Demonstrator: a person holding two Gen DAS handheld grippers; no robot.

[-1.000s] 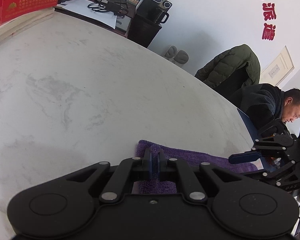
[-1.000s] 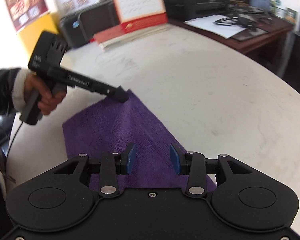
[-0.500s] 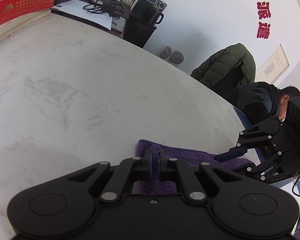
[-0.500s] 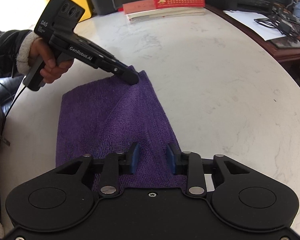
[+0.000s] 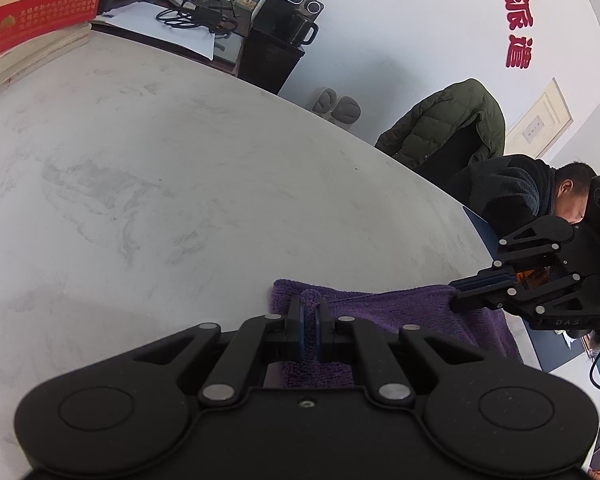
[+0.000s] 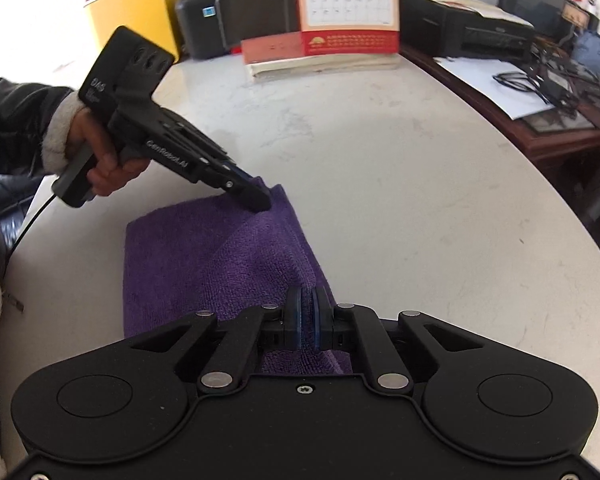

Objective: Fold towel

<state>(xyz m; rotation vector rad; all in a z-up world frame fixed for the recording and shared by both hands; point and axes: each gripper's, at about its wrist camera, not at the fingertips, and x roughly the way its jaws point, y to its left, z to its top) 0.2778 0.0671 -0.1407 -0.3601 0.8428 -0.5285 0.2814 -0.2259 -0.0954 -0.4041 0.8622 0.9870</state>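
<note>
The towel (image 6: 220,264), one purple cloth, is lying on the pale marble table (image 6: 400,200) near its edge, with a corner pinched at each end. The left gripper (image 6: 260,200) is angling down from a hand (image 6: 104,160) in a dark sleeve with a fleecy cuff, its jaws clamping the far corner, while the right gripper (image 6: 307,316) is tilting steeply down, its jaws having just been closing and now squeezing the near corner. That is two grippers gripping one towel.
</note>
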